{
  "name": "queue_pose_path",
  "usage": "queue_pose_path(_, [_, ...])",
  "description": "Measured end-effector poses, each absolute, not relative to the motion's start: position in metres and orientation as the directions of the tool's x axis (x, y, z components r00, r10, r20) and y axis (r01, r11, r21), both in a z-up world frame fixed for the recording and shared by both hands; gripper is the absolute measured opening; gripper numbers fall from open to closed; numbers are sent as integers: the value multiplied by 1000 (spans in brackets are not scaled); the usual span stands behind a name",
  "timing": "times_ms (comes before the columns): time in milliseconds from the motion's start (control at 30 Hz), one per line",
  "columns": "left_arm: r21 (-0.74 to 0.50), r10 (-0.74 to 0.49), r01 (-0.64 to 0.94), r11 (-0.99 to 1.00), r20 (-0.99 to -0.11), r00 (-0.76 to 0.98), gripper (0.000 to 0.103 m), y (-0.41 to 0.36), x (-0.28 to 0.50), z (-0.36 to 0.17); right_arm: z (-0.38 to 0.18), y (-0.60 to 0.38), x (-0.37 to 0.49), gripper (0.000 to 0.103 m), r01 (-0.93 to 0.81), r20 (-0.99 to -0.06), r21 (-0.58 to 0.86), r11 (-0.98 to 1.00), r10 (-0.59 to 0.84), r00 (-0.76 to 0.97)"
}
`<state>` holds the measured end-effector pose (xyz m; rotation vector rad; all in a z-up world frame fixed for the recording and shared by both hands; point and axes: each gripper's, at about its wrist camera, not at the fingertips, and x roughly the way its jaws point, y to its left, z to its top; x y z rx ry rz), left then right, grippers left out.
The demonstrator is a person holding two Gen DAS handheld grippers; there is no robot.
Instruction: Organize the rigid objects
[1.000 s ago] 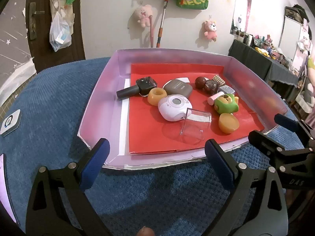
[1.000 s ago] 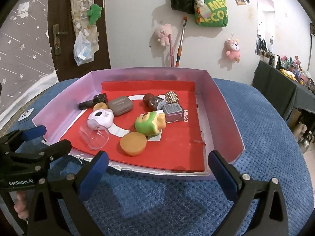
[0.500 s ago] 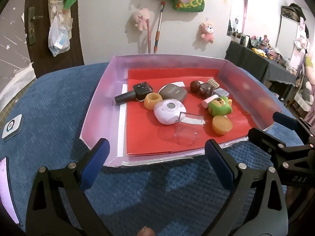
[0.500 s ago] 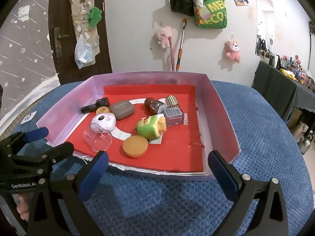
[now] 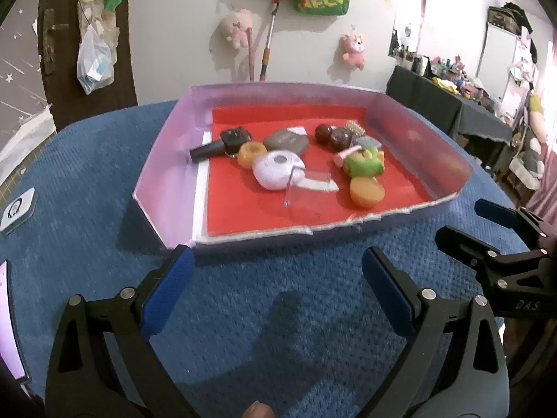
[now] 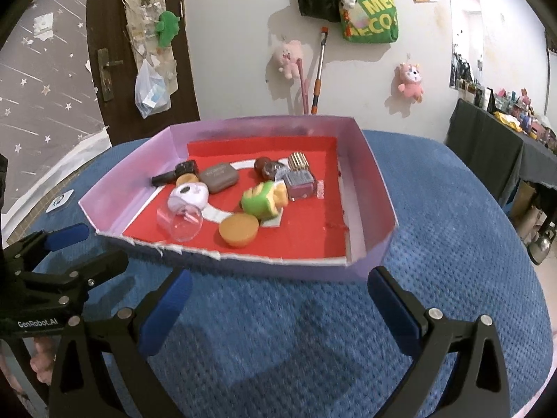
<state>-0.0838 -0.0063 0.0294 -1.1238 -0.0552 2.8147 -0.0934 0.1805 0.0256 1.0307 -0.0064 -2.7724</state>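
Sitting beyond open gripper [image 5: 275, 287]: tray [image 5: 167, 160].

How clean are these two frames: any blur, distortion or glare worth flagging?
Left wrist view: slightly soft throughout, fisheye bends the tray walls, dark vignette corners. Right wrist view: sharper, same barrel distortion; the clear cup shows small highlights, and soft gripper shadows fall on the blue cloth.

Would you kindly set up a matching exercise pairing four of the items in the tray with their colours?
Things:
1. ring
2. rounded case
3. toy figure
4. cup on its side

Colours:
a. clear
b. green
c. orange
d. grey-brown

Pairs: 1-c, 2-d, 3-b, 4-a
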Motion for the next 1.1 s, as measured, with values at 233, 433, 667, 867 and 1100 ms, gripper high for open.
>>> queue_pose_path(233, [-83, 117, -82, -993, -711, -694, 99, -6, -80, 16, 7, 183, -87, 103, 173, -696, 77, -982, -177, -696])
queue_pose_path(433, [-86, 115, -75, -993, -722, -682, 99, -8, -76, 10, -3, 182, -83, 103, 182, -727, 79, -980, -182, -662])
queue_pose_path(667, [-82, 110, -74, -994, -737, -667, 99, -10, -74, 3, -11, 182, -83, 103, 180, -748, 79, -980, -178, -639])
queue_pose_path(867, [-82, 112, -76, -994, -751, -651, 99, -10, -73, -3, -15, 183, -81, 103, 178, -756, 70, -981, -169, -632])
queue_pose_path(1100, [-64, 99, -77, -995, -753, -651, 99, -8, -71, -6, -18, 182, -80, 103, 178, -755, 46, -983, -151, -638])
